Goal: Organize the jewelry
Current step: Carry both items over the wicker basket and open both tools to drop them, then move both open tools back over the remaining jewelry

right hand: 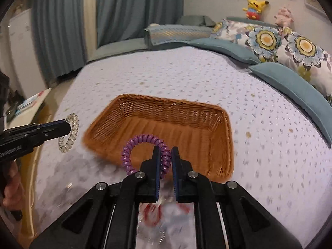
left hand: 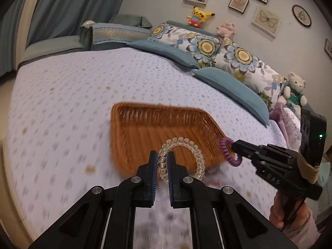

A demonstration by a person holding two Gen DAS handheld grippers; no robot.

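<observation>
Because the empty wicker basket (left hand: pixel 164 130) on the bed (left hand: pixel 83 87) is where jewelry belongs, I hold my left claw (left hand: pixel 162 161) pinching the clear bead bracelet (left hand: pixel 182 155) and my right claw (right hand: pixel 166 155) pinching the purple coil band (right hand: pixel 143 151) just short of its near rim.

I see a rough woven wicker basket (right hand: pixel 166 112), glossy clear plastic coil (left hand: pixel 186 145), shiny purple coil (right hand: pixel 143 140), matt cloth bedspread (right hand: pixel 186 76).
</observation>
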